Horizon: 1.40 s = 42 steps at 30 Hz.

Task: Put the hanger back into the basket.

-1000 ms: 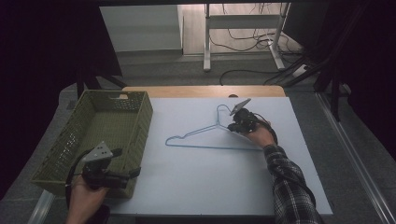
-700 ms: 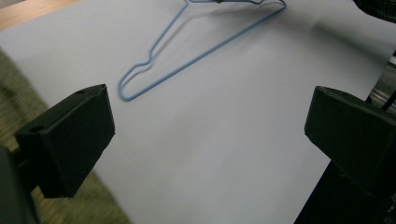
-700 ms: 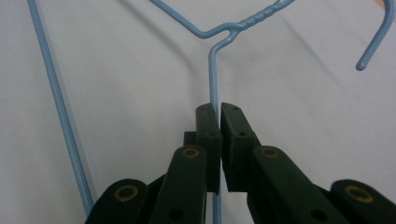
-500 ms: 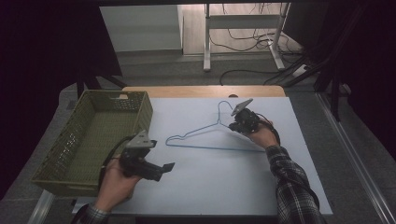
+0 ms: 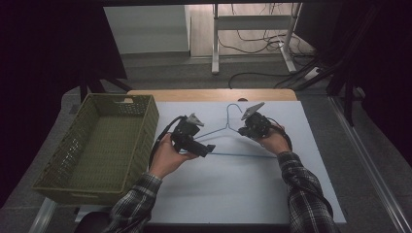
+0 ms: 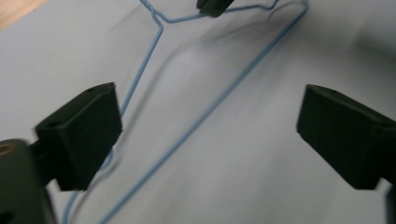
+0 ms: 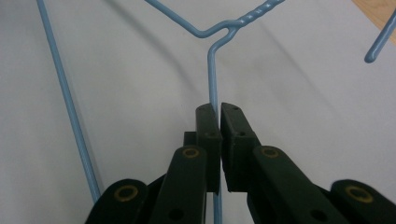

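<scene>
Green basket (image 5: pixel 145 124) is sitting at the far-left of the table, overhanging the left edge of the light blue mat (image 5: pixel 233 194); its right wall is standing close to the left hand. Near half of the mat is lying bare, lots of room there. Bare strip of mat also running along the right side, out to the table's right edge.

Left gripper (image 5: pixel 208 148) is hovering over the left end of the blue wire hanger (image 5: pixel 243 155), jaws spread wide, gripping nothing. In the left gripper view the bottom wire (image 6: pixel 210 112) is running between the two open jaws, the left shoulder wire passing just by the left jaw; cannot tell whether either is touching.

Hanger is lying flat mid-mat, between the two hands. Long axis is running left to right along the bottom wire. Hook (image 5: pixel 234 108) is pointing to the far side, its tip ending near the far edge of the mat where the wooden tabletop (image 5: pixel 214 94) is showing. Twisted neck (image 7: pixel 254 18) is sitting just beyond the right gripper's tips.

Right gripper (image 5: pixel 241 130) is sitting on the right shoulder wire, jaws pinched together with the wire (image 7: pixel 213 74) clamped between them, just below the neck. Right hand (image 5: pixel 274 141) is resting on the mat behind it.
</scene>
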Tool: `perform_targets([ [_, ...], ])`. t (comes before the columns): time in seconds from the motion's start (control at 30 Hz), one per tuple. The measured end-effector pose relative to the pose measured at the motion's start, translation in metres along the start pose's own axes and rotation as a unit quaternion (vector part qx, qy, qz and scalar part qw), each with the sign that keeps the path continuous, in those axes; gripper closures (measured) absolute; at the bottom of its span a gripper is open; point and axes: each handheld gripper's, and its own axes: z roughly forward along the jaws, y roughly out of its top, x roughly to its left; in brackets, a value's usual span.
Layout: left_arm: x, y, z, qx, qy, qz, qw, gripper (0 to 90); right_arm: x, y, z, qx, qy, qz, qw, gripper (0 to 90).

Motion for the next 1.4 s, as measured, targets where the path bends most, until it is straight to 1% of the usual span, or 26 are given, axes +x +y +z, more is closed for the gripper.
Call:
perform_targets([
  [0.03,0.01,0.005,0.014,0.006,-0.005,0.003,1.0,13.8,0.0,0.0,-0.001,-0.001,0.001,0.003,1.0,87.0],
  [0.07,0.01,0.005,0.014,0.006,-0.005,0.003,1.0,14.9,0.0,0.0,-0.001,-0.001,0.001,0.003,1.0,87.0],
  [0.1,0.02,0.009,0.025,0.013,-0.005,0.005,0.9999,16.0,0.0,0.0,-0.002,-0.003,0.001,0.002,1.0,87.0],
  [0.13,0.02,0.009,0.025,0.013,-0.005,0.005,0.9999,18.1,0.0,0.0,-0.002,-0.003,0.001,0.002,1.0,87.0],
  [0.2,0.029,0.013,0.035,0.021,-0.006,0.011,0.9997,19.3,0.001,0.0,-0.003,-0.005,0.001,0.002,1.0,87.0],
  [0.33,0.047,0.019,0.047,0.04,-0.013,0.023,0.9989,27.4,0.001,0.0,-0.004,-0.006,0.003,0.004,1.0,87.0],
  [0.37,0.055,0.021,0.054,0.046,-0.023,0.021,0.9985,33.4,0.001,0.0,-0.004,-0.006,0.003,0.003,1.0,87.0],
  [0.47,0.062,0.021,0.061,0.057,-0.025,0.024,0.9978,36.9,0.001,-0.001,-0.004,-0.007,0.002,0.005,1.0,87.0],
  [0.5,0.069,0.021,0.07,0.065,-0.039,0.024,0.9968,40.9,0.002,-0.001,-0.004,-0.008,0.004,0.008,0.9999,87.0],
  [0.6,0.072,0.02,0.078,0.071,-0.043,0.025,0.9962,47.1,0.001,-0.002,-0.004,-0.008,0.004,0.007,0.9999,87.0],
  [0.63,0.074,0.02,0.086,0.076,-0.049,0.029,0.9955,50.4,0.001,-0.002,-0.003,-0.01,0.004,0.006,0.9999,87.0],
  [0.7,0.075,0.021,0.093,0.09,-0.047,0.038,0.994,52.4,0.001,-0.003,-0.002,-0.009,0.005,0.007,0.9999,87.0],
  [0.8,0.076,0.021,0.099,0.098,-0.051,0.042,0.993,56.7,0.001,-0.003,-0.002,-0.008,0.006,0.008,0.9999,87.0],
  [0.83,0.077,0.022,0.1,0.101,-0.048,0.042,0.9928,60.9,0.001,-0.003,-0.002,-0.009,0.006,0.008,0.9999,87.0],
  [0.9,0.079,0.022,0.103,0.107,-0.056,0.046,0.9916,62.6,0.001,-0.003,-0.002,-0.01,0.007,0.009,0.9999,87.0],
  [0.93,0.078,0.023,0.104,0.108,-0.057,0.046,0.9915,66.7,0.001,-0.004,-0.002,-0.01,0.007,0.009,0.9999,87.0],
  [0.97,0.077,0.023,0.106,0.113,-0.061,0.054,0.9902,68.6,0.001,-0.004,-0.001,-0.01,0.007,0.007,0.9999,87.0],
  [1.07,0.076,0.024,0.106,0.112,-0.064,0.062,0.9896,78.6,0.001,-0.004,-0.001,-0.009,0.006,0.007,0.9999,87.0],
  [1.13,0.075,0.024,0.106,0.113,-0.061,0.072,0.9891,80.0,0.002,-0.004,-0.001,-0.011,0.008,0.008,0.9999,86.9],
  [1.17,0.075,0.023,0.105,0.111,-0.069,0.078,0.9883,82.8,0.002,-0.004,-0.002,-0.01,0.005,0.005,0.9999,86.8],
  [1.2,0.074,0.023,0.104,0.113,-0.088,0.092,0.9854,84.2,0.003,-0.004,-0.003,-0.01,0.0,0.003,0.9999,86.7],
  [1.23,0.074,0.023,0.104,0.113,-0.088,0.092,0.9854,86.0,0.003,-0.004,-0.003,-0.01,0.0,0.003,0.9999,86.7],
  [1.27,0.073,0.023,0.103,0.114,-0.101,0.097,0.9837,86.0,0.002,-0.004,-0.004,-0.009,-0.003,0.006,0.9999,86.2],
  [1.3,0.071,0.022,0.103,0.108,-0.103,0.093,0.9844,86.4,0.001,-0.005,-0.006,-0.007,0.001,0.014,0.9999,85.7],
  [1.37,0.072,0.021,0.102,0.108,-0.121,0.093,0.9824,86.6,0.0,-0.005,-0.007,-0.007,0.003,0.017,0.9998,84.6],
  [1.4,0.071,0.02,0.101,0.105,-0.114,0.096,0.9832,86.6,0.0,-0.005,-0.01,-0.008,0.004,0.022,0.9997,79.5],
])
